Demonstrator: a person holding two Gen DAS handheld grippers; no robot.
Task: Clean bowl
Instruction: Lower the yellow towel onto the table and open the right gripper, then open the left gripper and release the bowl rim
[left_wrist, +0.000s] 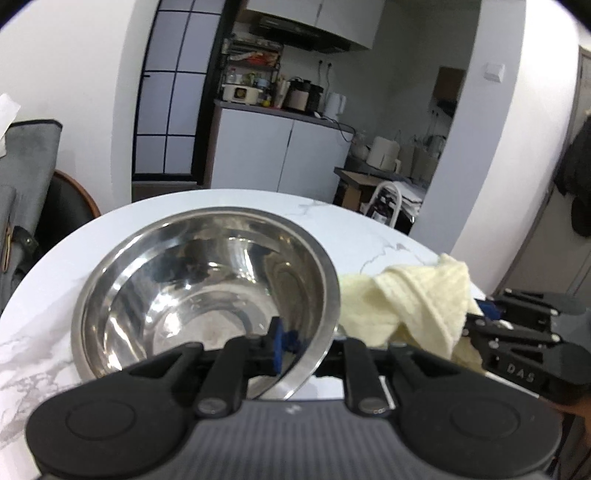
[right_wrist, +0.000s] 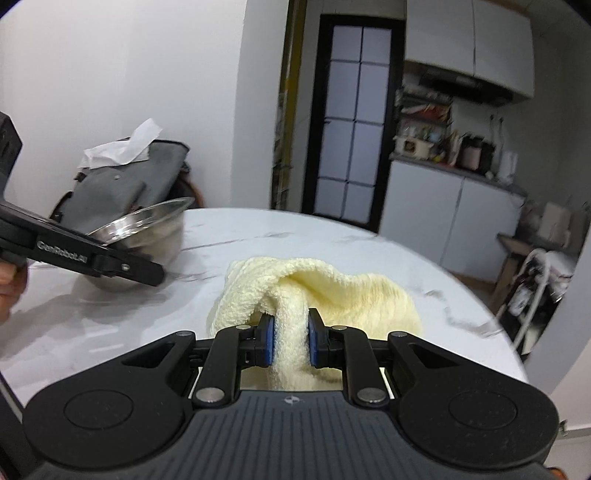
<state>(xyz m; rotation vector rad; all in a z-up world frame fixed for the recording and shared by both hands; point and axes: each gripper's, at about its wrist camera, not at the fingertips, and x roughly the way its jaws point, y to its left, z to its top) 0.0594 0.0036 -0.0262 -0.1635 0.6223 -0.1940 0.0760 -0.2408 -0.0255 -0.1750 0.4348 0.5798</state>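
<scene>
Right claw (right_wrist: 290, 341): blue pads clamped on a bunched fold of the cloth (right_wrist: 332, 288), low centre of the right view. Rest of the cloth spreads forward and to the right of the pads, lying on the bench (right_wrist: 258, 229). The part of the cloth behind the claw body is hidden.

Left claw (left_wrist: 306, 345): clamped on the near rim of the bowl (left_wrist: 207, 288), low centre of the left view. One blue pad shows inside the bowl; the outer finger is hidden behind the bowl wall. In the right view the bowl (right_wrist: 147, 229) sits mid left, tilted, far rim raised, with the left claw (right_wrist: 140, 264) across its near side. Whether its base touches the bench cannot be told.

Bowl interior: shiny steel with reflections; the bottom looks dull, but any residue is hard to make out.

Cloth (left_wrist: 406, 302) lies just right of the bowl in the left view, near its rim; contact unclear. Right claw (left_wrist: 480, 317) enters at the lower right, its tips buried in cloth.

Edges: the round white marble bench (left_wrist: 44, 295) curves away on all sides. Open bare surface beyond the bowl and cloth up to the far edge, and left of the bowl. In the right view, open bench lies between bowl and cloth.

A grey bag (right_wrist: 140, 184) with white paper stands beyond the bench, upper left of the right view, partly hidden by the bowl. A hand (right_wrist: 11, 288) is cut off at the left edge. The kitchen behind is blurred.
</scene>
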